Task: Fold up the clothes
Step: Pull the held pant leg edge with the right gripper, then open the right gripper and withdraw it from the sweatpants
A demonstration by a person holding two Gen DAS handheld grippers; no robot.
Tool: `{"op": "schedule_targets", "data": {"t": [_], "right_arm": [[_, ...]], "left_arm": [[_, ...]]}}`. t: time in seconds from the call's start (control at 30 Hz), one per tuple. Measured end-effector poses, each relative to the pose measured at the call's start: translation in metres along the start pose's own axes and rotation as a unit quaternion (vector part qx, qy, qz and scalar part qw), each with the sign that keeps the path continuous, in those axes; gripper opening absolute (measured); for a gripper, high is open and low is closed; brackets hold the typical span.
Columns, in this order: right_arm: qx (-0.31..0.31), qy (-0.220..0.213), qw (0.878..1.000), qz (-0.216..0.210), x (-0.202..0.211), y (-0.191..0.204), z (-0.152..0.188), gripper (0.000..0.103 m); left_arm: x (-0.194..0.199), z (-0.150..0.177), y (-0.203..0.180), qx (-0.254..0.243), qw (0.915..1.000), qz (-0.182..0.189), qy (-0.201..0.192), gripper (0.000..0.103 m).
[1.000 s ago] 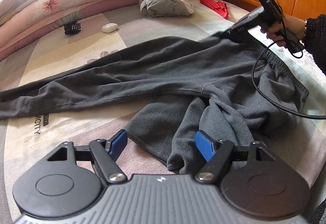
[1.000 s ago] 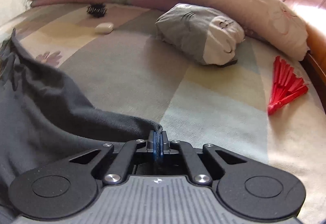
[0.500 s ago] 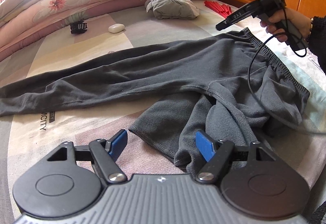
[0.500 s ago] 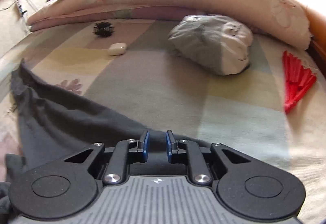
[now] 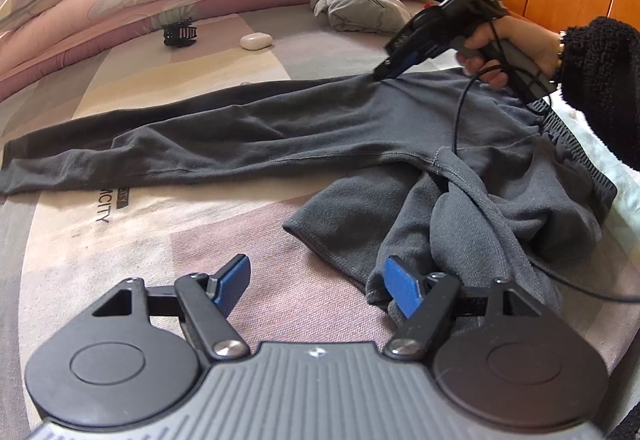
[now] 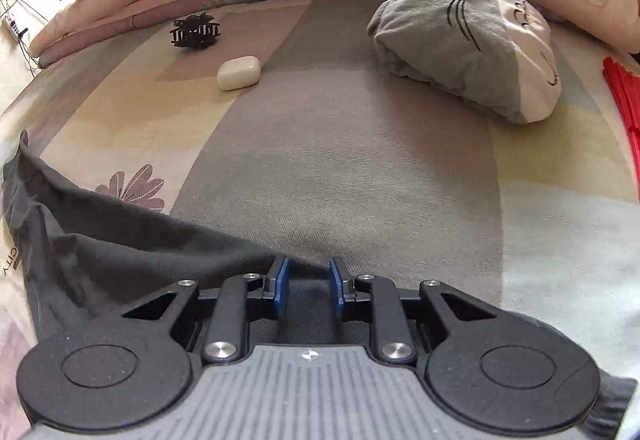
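Grey trousers half-spread on the bed, not yet folded.
Left wrist view: left gripper gapes wide, empty; trousers ahead, 1 leg straight, 1 bunched. Right wrist view: right gripper part-open, holding nothing, straddling the trouser edge.

1. Dark grey sweatpants lie spread across the middle of the left wrist frame, on a bed.
2. One leg stretches out flat and nearly straight from the centre right to the left edge of the frame, with its cuff at the far left.
3. The other leg is folded and twisted back on itself at lower right, showing a fleecy lighter inside.
4. The ribbed elastic waistband sits bunched at the right side.
5. In the right wrist view, the dark fabric fills the lower left, rumpled into soft ridges.
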State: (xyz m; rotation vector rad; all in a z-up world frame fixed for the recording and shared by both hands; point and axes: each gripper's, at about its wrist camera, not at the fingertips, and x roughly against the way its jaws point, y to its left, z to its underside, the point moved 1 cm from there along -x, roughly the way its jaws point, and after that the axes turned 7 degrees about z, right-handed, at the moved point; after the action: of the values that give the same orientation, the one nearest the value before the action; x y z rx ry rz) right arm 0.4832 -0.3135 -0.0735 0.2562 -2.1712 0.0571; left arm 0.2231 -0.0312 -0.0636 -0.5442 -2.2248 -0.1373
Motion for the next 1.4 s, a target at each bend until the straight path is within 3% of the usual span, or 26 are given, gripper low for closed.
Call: {"op": "schedule_targets", "data": {"t": [0.07, 0.2, 0.3, 0.5, 0.57, 0.67, 0.8, 1.1, 1.23, 1.4], "right_arm": [[0.011, -0.006, 1.0, 0.003, 0.027, -0.001, 0.013, 0.031], [0.013, -0.016, 1.0, -0.002, 0.09, -0.002, 0.054, 0.053], [0.0, -0.01, 1.0, -0.014, 0.128, -0.004, 0.093, 0.056], [-0.036, 0.035, 0.999, -0.016, 0.126, -0.001, 0.176, 0.065], [-0.055, 0.025, 0.998, -0.018, 0.12, -0.006, 0.193, 0.071], [-0.058, 0.015, 0.997, -0.044, 0.118, -0.003, 0.21, 0.103], [-0.002, -0.012, 1.0, -0.005, 0.121, 0.015, 0.227, 0.103], [-0.111, -0.042, 0.992, -0.034, 0.172, -0.022, 0.256, 0.103], [-0.159, -0.114, 0.979, -0.055, 0.192, -0.044, 0.229, 0.103], [-0.164, -0.101, 0.98, -0.041, 0.14, -0.058, 0.174, 0.103]], "left_arm": [[0.005, 0.003, 0.001, 0.001, 1.0, -0.002, -0.002, 0.075], [0.016, 0.009, -0.002, 0.0, 1.0, -0.003, -0.005, 0.075], [0.025, 0.014, -0.01, -0.006, 1.0, 0.001, -0.008, 0.075], [0.043, 0.024, -0.026, -0.016, 0.9997, 0.01, -0.014, 0.076], [0.049, 0.027, -0.031, -0.019, 0.9996, 0.013, -0.016, 0.076], [0.06, 0.032, -0.036, -0.023, 0.9994, 0.015, -0.021, 0.076], [0.066, 0.037, -0.037, -0.018, 0.9997, 0.006, -0.017, 0.076], [0.067, 0.041, -0.042, -0.028, 0.9995, -0.001, -0.012, 0.076], [0.065, 0.039, -0.045, -0.033, 0.9994, 0.0, -0.013, 0.076], [0.068, 0.031, -0.051, -0.036, 0.9991, 0.002, -0.021, 0.076]]}}
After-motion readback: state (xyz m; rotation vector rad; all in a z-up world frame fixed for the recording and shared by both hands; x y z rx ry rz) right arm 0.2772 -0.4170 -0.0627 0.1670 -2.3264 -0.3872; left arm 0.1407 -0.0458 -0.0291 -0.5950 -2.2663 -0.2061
